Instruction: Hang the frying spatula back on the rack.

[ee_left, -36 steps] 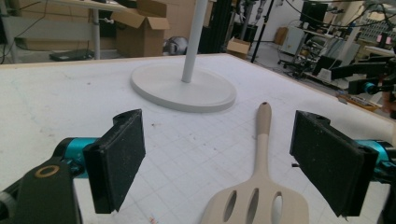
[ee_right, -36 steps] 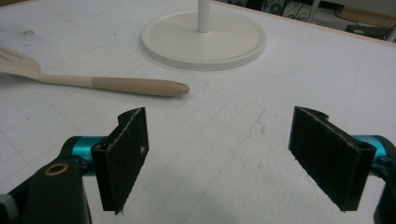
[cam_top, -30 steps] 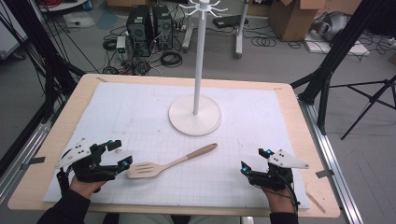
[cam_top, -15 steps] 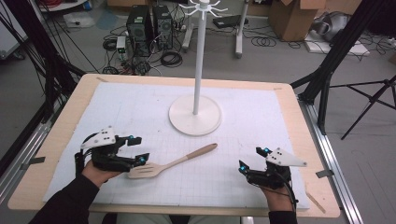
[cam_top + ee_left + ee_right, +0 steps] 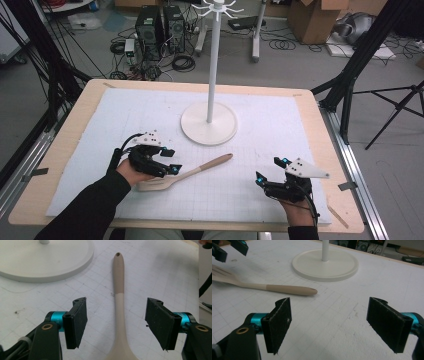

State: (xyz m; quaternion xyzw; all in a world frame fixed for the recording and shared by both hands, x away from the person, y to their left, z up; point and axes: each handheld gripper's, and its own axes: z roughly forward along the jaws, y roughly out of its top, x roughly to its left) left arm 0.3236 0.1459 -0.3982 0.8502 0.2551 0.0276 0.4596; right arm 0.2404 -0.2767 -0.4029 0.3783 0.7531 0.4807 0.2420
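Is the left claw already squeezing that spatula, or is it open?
Open. In the left gripper view the left gripper has its jaws wide apart on either side of the spatula, clear of it; the spatula lies flat on the table.

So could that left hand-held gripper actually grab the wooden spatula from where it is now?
Probably yes. The left hand-held gripper is open, and the spatula lies flat on the white mat with its handle running between the jaws. Nothing sits in the way; the stand's base is off to one side.
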